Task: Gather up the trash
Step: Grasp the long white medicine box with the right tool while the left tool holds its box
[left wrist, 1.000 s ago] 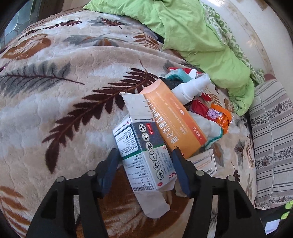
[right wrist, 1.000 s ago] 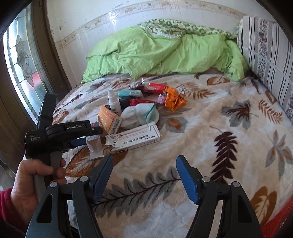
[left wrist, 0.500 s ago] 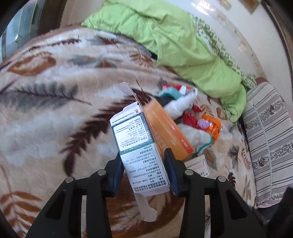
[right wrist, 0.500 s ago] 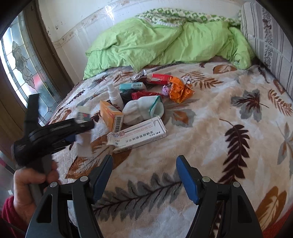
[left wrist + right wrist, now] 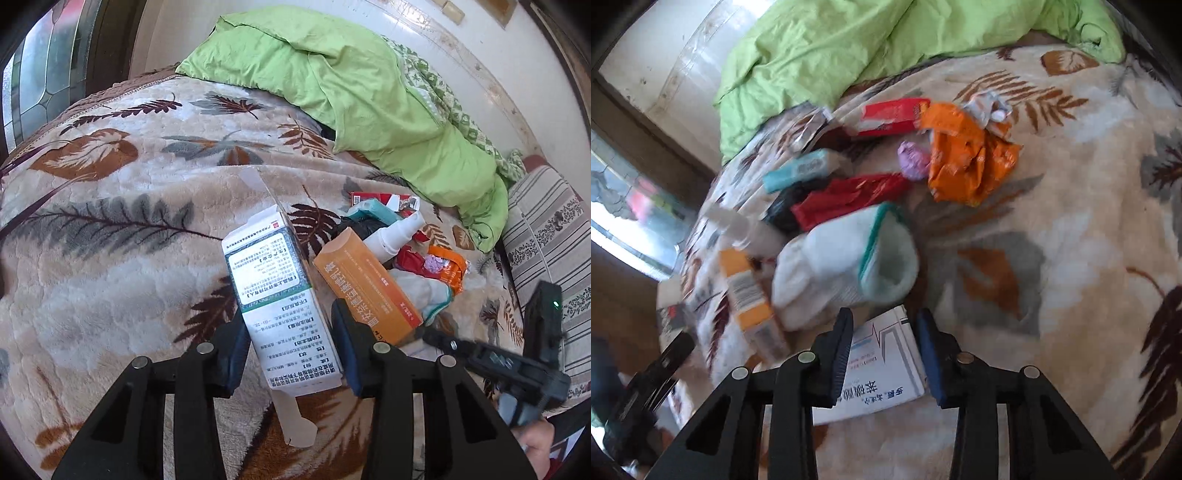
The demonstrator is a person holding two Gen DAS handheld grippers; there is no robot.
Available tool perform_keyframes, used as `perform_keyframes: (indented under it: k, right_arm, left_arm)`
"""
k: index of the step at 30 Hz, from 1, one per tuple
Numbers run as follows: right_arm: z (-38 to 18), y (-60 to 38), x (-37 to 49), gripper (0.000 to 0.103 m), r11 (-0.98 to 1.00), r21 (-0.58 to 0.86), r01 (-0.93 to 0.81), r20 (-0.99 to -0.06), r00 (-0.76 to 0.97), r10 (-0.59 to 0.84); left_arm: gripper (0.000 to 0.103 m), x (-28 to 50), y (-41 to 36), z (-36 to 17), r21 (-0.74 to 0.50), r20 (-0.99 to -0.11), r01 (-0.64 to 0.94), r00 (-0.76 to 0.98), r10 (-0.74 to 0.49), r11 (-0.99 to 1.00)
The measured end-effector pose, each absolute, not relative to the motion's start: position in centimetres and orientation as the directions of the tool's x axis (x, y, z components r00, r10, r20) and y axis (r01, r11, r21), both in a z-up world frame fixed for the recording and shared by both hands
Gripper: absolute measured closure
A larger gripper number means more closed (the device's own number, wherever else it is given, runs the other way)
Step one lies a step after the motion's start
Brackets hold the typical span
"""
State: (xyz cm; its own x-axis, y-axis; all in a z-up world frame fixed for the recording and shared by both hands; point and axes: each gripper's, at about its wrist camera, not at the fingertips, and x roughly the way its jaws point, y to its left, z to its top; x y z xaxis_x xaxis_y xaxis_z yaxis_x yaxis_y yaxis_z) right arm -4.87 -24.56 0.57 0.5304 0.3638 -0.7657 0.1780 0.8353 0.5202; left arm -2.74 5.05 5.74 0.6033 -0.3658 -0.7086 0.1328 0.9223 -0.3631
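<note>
- Between the left gripper's point(image 5: 288, 354) pads, a green-and-white box point(image 5: 275, 295) is being clamped and held above the blanket point(image 5: 110, 258).
- Around a white box point(image 5: 882, 365) lying on the blanket, the right gripper's point(image 5: 884, 354) jaws have just been closing; contact is unclear.
- Beyond them, the orange box point(image 5: 365, 291), spray bottle point(image 5: 391, 234), sock point(image 5: 849, 262) and wrappers point(image 5: 964, 162) are lying heaped.

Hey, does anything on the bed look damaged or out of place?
Yes. The green-and-white carton held in the left tongs has both end flaps hanging open. A white sock lies among the boxes and wrappers, odd for trash, and the orange wrapper is badly crumpled.
</note>
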Motion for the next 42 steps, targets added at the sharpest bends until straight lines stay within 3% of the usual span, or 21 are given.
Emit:
perform_keyframes:
  k: [3,7,8,11,12,14,18,22,23,25,26,32,33,34,37,42]
  right_arm:
    - [0.0,-23.1,-7.0,0.064,0.790,0.602,0.115,-0.741,0.449,0.499]
    - [2.0,-19.7,-11.3,0.063,0.852,0.520,-0.063,-0.768,0.401,0.499]
    - [2.8,-19.1,-11.9,0.058,0.879,0.465,-0.103,-0.776,0.430,0.461]
    - [5.1,-17.4,-12.0,0.028,0.950,0.239,-0.199,-0.784,0.538,0.310]
    - [5.4,-16.9,-11.4,0.023,0.951,0.211,-0.224,-0.774,0.555,0.303]
    - [4.8,-16.3,-9.4,0.023,0.943,0.216,-0.252,-0.774,0.545,0.323]
    - [1.8,-15.6,-6.7,0.023,0.897,0.362,-0.255,-0.788,0.431,0.441]
    - [1.6,-13.4,-8.6,0.023,0.902,0.229,-0.367,-0.828,0.414,0.378]
    - [1.5,-12.9,-9.1,0.024,0.906,0.187,-0.380,-0.836,0.422,0.350]
    - [1.5,-12.3,-9.8,0.040,0.917,0.103,-0.385,-0.843,0.455,0.286]
    - [1.8,-12.6,-9.9,0.043,0.921,0.120,-0.370,-0.837,0.461,0.294]
    - [4.9,-16.1,-11.8,0.051,0.951,0.215,-0.223,-0.748,0.588,0.307]
    - [5.6,-17.0,-12.2,0.078,0.952,0.241,-0.189,-0.720,0.622,0.306]
    - [5.9,-17.0,-12.3,0.082,0.954,0.249,-0.170,-0.709,0.639,0.298]
    - [6.3,-17.3,-12.1,0.083,0.972,0.218,-0.091,-0.695,0.685,0.220]
    - [5.5,-18.1,-11.3,0.083,0.967,0.243,-0.083,-0.733,0.637,0.239]
  left_arm:
    - [0.062,-2.5,5.3,5.9,-0.383,-0.703,0.129,0.601,-0.379,0.915]
    - [0.061,-2.5,5.7,6.0,-0.395,-0.699,0.118,0.605,-0.381,0.911]
    - [0.061,-2.5,5.8,6.0,-0.392,-0.700,0.115,0.607,-0.377,0.913]
    - [0.061,-2.6,5.9,5.8,-0.389,-0.704,0.111,0.604,-0.373,0.915]
    - [0.061,-2.6,5.8,5.8,-0.386,-0.706,0.111,0.603,-0.371,0.916]
    - [0.061,-2.7,5.8,5.8,-0.380,-0.707,0.110,0.605,-0.365,0.919]
    - [0.061,-2.7,6.5,5.7,-0.373,-0.709,0.097,0.612,-0.351,0.923]
    - [0.061,-2.6,7.3,5.4,-0.368,-0.715,0.085,0.611,-0.341,0.926]
    - [0.061,-2.6,7.4,5.3,-0.374,-0.715,0.083,0.609,-0.344,0.924]
    - [0.061,-2.6,7.1,5.4,-0.373,-0.714,0.092,0.607,-0.349,0.923]
    - [0.061,-2.7,6.8,5.4,-0.371,-0.713,0.099,0.607,-0.352,0.923]
    - [0.061,-3.6,5.0,5.7,-0.346,-0.704,0.167,0.604,-0.374,0.923]
    - [0.061,-3.9,4.3,5.7,-0.334,-0.706,0.188,0.599,-0.378,0.923]
    - [0.061,-4.1,3.8,5.7,-0.324,-0.707,0.203,0.597,-0.379,0.924]
    - [0.061,-4.8,2.4,5.7,-0.283,-0.711,0.246,0.594,-0.375,0.927]
    - [0.061,-4.7,1.7,5.5,-0.266,-0.718,0.262,0.588,-0.372,0.928]
